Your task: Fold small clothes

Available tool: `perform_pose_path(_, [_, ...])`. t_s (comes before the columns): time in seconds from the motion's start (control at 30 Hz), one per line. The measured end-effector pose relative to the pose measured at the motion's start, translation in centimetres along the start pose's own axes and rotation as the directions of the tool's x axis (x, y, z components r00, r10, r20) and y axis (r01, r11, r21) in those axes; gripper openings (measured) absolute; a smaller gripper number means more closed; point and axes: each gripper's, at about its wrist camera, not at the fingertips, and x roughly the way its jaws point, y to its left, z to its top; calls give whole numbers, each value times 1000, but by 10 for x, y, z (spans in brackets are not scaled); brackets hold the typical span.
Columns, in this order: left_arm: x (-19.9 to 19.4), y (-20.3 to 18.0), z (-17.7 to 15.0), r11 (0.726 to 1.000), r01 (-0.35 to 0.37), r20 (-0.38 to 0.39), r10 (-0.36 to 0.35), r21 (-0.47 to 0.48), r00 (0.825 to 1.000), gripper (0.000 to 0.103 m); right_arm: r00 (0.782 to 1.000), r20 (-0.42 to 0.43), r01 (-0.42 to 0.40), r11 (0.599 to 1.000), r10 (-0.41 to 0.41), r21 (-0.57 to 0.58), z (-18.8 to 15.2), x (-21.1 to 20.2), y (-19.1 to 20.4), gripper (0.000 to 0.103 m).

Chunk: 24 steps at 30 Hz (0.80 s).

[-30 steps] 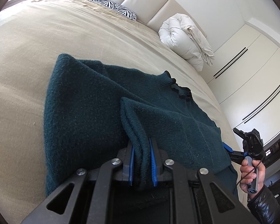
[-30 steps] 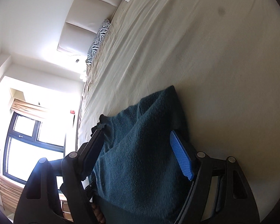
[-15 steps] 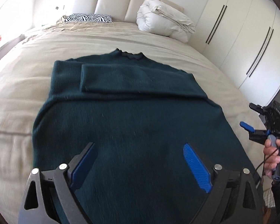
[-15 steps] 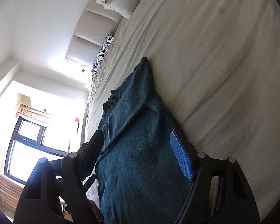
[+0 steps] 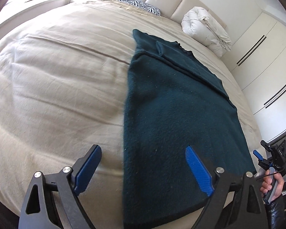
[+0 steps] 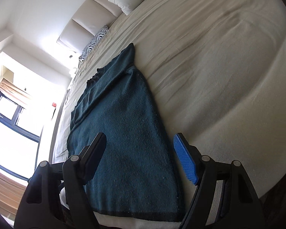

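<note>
A dark teal knit sweater lies flat on the beige bed, with one sleeve folded across its chest near the collar. It also shows in the right wrist view. My left gripper is open and empty above the sweater's left bottom edge. My right gripper is open and empty above the sweater's right bottom edge near the hem. The right gripper also shows in the left wrist view, held in a hand at the far right.
A rolled white duvet and a zebra-print pillow lie by the padded headboard. White wardrobe doors stand along the right. A window is on the far side.
One second ago my left gripper was shut on the folded sleeve. It has let go, opened wide and pulled back to the hem's left side. The right gripper stayed open and shifted toward the right hem.
</note>
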Motion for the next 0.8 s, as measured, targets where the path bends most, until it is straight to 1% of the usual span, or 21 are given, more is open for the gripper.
perform_pose_path(0.13, [-1, 4, -6, 1000, 17, -23, -17, 12, 1000, 91, 998, -42, 44, 997, -46, -64, -4, 1, 6, 73])
perform_pose_path(0.23, [-1, 8, -7, 999, 37, -38, -37, 2, 999, 90, 996, -70, 56, 995, -62, -82, -9, 0, 4, 73])
perform_pose_path(0.3, [-1, 9, -9, 999, 46, -55, -45, 12, 997, 88, 993, -90, 72, 994, -79, -84, -11, 0, 2, 72])
perform_pose_path(0.33, [0, 9, -9, 999, 50, -66, -49, 19, 997, 85, 992, -98, 76, 993, -84, -89, -12, 0, 2, 72])
perform_pose_path(0.37, [-1, 10, -10, 998, 52, -75, -50, 22, 996, 79, 991, -104, 76, 992, -86, -97, -14, -1, 2, 72])
perform_pose_path(0.53, [-5, 20, -14, 996, 95, -112, -94, 1, 989, 66, 988, -122, 79, 990, -93, -113, -21, -5, -1, 72])
perform_pose_path(0.7, [-8, 15, -27, 994, 108, -168, -102, 27, 981, 65, 987, -132, 78, 990, -93, -115, -21, -8, -1, 72])
perform_pose_path(0.8, [-7, 11, -35, 991, 128, -191, -121, 25, 974, 65, 986, -138, 81, 989, -98, -121, -21, -9, 0, 71])
